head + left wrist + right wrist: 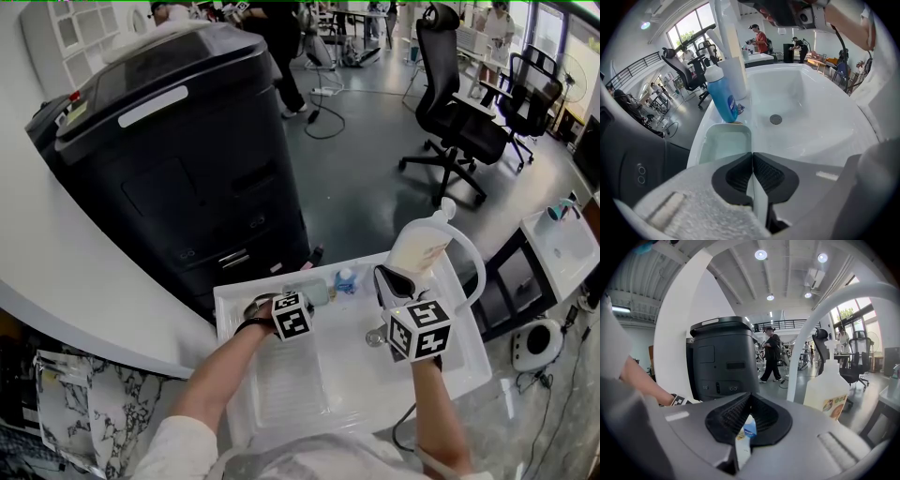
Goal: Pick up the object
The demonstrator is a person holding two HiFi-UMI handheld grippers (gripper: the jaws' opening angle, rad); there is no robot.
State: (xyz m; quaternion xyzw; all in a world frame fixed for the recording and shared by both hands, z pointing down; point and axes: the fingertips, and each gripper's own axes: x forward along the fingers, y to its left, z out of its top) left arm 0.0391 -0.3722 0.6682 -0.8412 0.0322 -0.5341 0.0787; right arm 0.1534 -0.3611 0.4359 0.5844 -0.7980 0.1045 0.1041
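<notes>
Over the white sink (820, 126), the left gripper (752, 157) points steeply down with its jaws pressed together at the near edge of a small pale tray (724, 143). Whether they pinch its rim is unclear. A blue bottle (723, 96) stands just behind the tray. The right gripper (749, 401) is held nearly level, with its jaws together too.

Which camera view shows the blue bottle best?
The left gripper view: the blue bottle stands whole and large. The head view shows it tiny; the right gripper view, only part, between its fingers.
</notes>
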